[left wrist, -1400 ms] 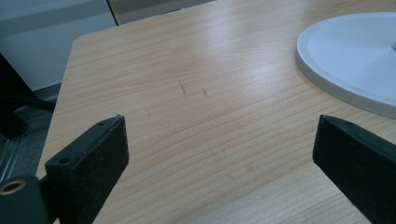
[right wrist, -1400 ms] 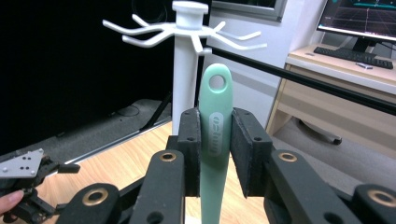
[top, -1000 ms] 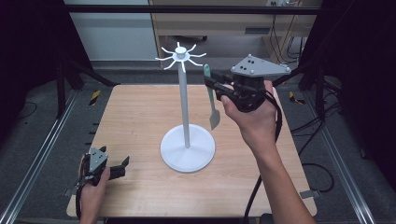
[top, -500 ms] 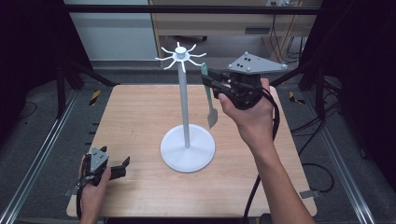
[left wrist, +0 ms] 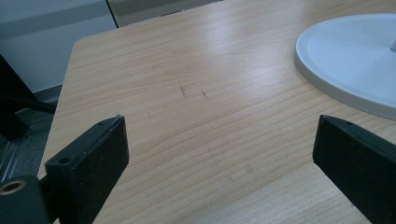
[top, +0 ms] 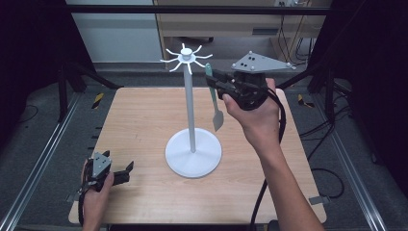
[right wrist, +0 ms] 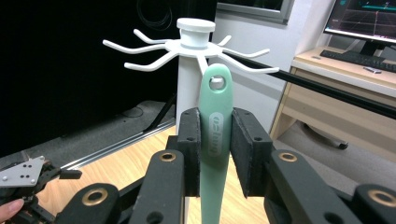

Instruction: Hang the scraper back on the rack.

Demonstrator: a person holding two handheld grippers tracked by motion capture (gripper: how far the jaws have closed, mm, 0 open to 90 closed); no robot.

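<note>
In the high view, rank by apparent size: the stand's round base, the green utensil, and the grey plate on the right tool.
1. Round base, clearly largest.
2. Grey plate and green utensil: too close to rank; the plate sits nearer the camera, which inflates it.

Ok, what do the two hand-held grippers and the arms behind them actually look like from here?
Both are black. The right hand-held gripper carries a grey three-cornered plate with dark dots on top and trails a black cable; its jaws are flat black pads on linkages with brass-coloured pivot rings. The smaller-looking left hand-held gripper has a small grey plate too. Both forearms are bare, no sleeves visible.
</note>
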